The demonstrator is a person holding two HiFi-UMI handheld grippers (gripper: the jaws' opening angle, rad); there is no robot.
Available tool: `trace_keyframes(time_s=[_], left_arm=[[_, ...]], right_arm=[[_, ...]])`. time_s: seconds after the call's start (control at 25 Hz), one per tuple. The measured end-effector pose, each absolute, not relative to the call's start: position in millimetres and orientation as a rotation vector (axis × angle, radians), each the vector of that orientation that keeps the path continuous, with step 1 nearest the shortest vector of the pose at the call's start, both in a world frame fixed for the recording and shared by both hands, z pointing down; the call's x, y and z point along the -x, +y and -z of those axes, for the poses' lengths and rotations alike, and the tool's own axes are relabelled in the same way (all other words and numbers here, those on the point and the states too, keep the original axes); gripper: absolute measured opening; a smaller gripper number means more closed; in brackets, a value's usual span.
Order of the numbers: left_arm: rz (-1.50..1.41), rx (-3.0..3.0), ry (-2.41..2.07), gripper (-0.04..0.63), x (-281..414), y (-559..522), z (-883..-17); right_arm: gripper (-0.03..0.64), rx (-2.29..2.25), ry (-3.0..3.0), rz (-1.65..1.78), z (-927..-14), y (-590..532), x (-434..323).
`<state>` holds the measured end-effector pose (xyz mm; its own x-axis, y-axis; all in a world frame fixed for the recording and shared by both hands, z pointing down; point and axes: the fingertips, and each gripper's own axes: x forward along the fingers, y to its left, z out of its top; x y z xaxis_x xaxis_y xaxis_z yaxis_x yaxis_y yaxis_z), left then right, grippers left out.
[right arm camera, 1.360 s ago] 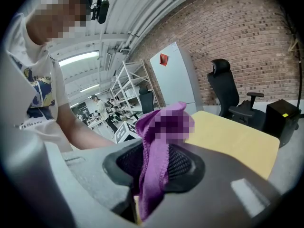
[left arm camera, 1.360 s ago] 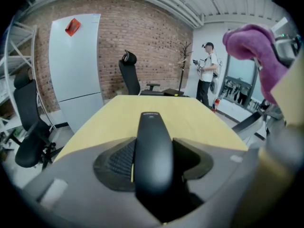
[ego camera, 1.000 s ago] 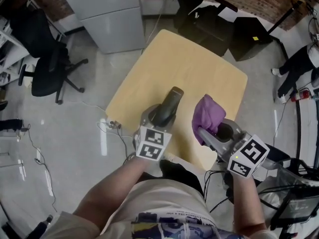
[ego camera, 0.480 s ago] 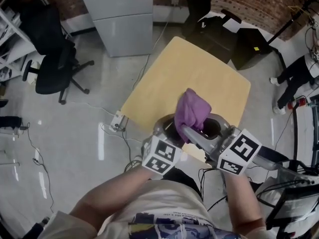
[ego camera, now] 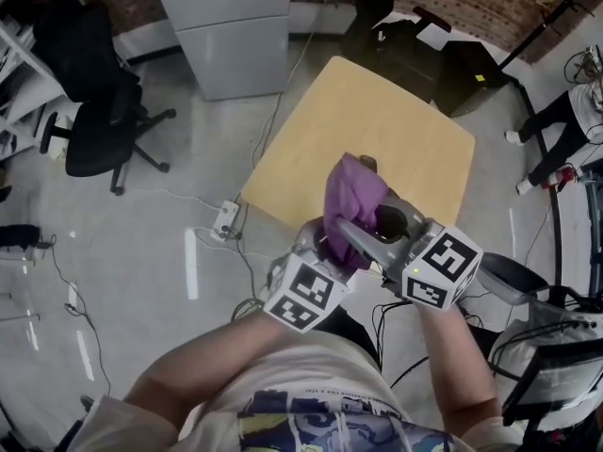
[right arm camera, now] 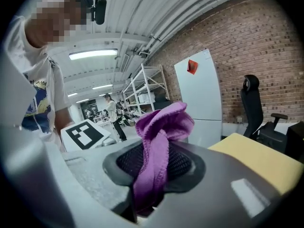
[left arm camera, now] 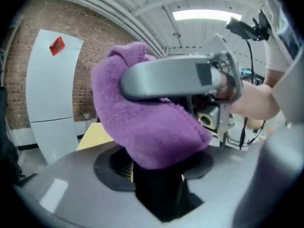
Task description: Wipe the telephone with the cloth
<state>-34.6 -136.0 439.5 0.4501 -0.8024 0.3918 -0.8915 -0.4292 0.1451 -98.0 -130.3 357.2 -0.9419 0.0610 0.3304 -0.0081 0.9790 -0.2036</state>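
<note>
My left gripper [ego camera: 318, 241] clamps the dark plastic telephone handset [left arm camera: 159, 194] above the pale wooden table [ego camera: 377, 111], so my right gripper [right arm camera: 149, 198], its 2 jaws pinching the purple fluffy cloth [ego camera: 350, 191], can rub it

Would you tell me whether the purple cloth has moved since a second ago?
Yes. Against the yellow table, the purple cloth has shifted left, from beside the telephone handset to draped over it.

Your head view is evenly lit, with pale glare on the floor [ego camera: 191, 262] at left; a ceiling strip light [left arm camera: 204, 15] burns white atop the left gripper view; both gripper views bend and blacken at the corners; the near cloth [left arm camera: 142, 127] blurs.
</note>
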Motion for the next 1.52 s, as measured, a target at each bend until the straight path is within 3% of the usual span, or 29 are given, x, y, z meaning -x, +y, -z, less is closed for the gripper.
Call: trace_keyframes(time_s=[0.52,0.88,1.2,1.52], left_arm=[[-0.32,-2.468,-1.322,0.253,32.4,-103.9,-425.5],[-0.274,-2.482,-1.275,0.253,38.4,-86.1,-420.7],[-0.273,-2.514,-1.225,0.253,29.5,-74.7,-418.7],[-0.259,-2.524,-1.206,0.253,30.3,-61.9,-418.7]], right_arm=[[0.107,-0.308,-2.798,-0.163,-328.1,-180.2,59.1],[0.107,-0.27,-2.847,-0.115,-293.1,-123.3,69.3],[0.107,-0.103,-2.832,-0.155,-315.1,-55.7,94.3],[0.107,-0.3,-2.792,-0.124,-325.7,-88.1,58.4]])
